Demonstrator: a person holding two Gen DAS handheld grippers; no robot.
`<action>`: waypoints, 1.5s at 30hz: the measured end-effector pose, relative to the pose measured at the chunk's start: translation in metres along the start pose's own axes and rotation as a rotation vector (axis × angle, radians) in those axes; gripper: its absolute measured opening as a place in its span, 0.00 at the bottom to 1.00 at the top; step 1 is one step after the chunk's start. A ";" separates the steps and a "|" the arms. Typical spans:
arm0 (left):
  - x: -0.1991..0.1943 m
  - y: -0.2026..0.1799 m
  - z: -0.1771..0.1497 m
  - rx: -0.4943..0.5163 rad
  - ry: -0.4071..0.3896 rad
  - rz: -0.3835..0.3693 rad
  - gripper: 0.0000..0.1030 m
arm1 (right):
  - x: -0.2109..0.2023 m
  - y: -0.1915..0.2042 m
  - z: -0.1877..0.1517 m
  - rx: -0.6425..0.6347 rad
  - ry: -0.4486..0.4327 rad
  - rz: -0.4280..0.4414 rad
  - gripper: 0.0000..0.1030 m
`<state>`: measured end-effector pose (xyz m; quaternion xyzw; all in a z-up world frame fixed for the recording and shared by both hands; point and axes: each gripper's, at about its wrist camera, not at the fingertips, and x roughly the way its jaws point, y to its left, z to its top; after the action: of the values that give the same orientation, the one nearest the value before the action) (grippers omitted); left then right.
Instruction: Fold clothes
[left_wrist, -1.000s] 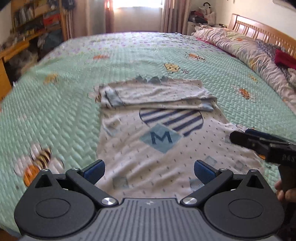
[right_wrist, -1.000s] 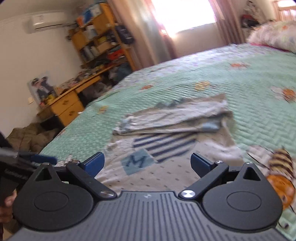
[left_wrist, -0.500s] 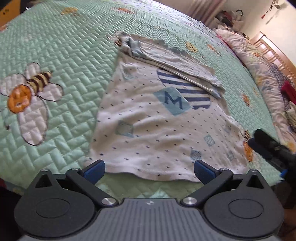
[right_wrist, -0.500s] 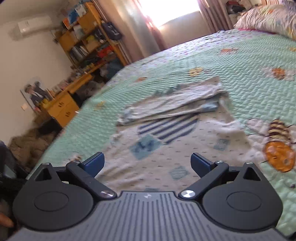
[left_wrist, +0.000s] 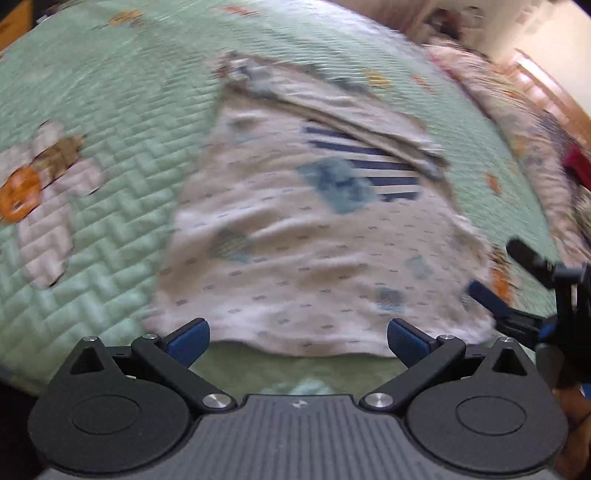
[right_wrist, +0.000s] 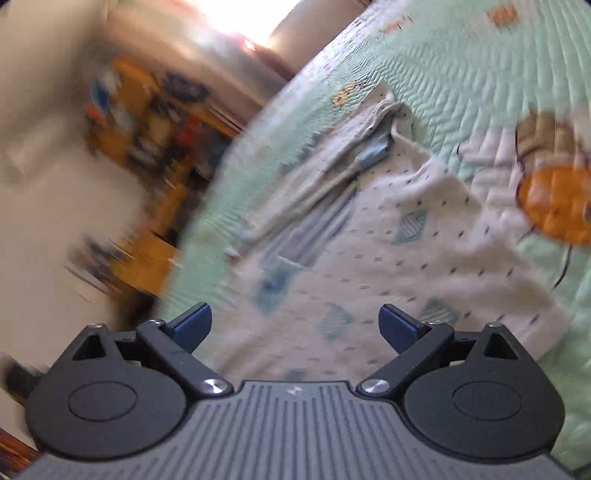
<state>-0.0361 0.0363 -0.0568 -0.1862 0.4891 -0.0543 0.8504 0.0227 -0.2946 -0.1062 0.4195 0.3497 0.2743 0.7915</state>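
Both my grippers over the shirt (left_wrist: 295, 236)

Left gripper (left_wrist: 297, 341) and right gripper (right_wrist: 295, 326) — jaws spread wide, empty — above its near hem on the quilt (left_wrist: 110, 155).

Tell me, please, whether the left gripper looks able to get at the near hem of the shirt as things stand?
Probably yes. The left gripper is open, and the shirt has its near hem lying flat on the quilt just ahead of the fingertips, with nothing between. The right gripper sits off at the hem's far corner.

A home bedroom: a wide bed with green quilted bee-pattern bedspread (left_wrist: 110, 155), and cluttered wooden shelves (right_wrist: 147, 122) beside.
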 end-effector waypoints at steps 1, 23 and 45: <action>0.005 -0.002 0.002 0.009 0.005 -0.027 0.99 | -0.004 -0.005 0.002 0.038 -0.014 0.045 0.91; 0.022 0.029 0.005 -0.026 0.095 -0.062 0.99 | 0.014 -0.034 0.051 -0.045 -0.054 -0.240 0.53; 0.034 0.038 0.034 -0.081 0.035 -0.084 0.99 | 0.041 -0.035 0.071 -0.144 -0.077 -0.373 0.24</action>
<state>0.0069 0.0707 -0.0832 -0.2397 0.4976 -0.0735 0.8304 0.1081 -0.3153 -0.1209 0.2999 0.3705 0.1310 0.8693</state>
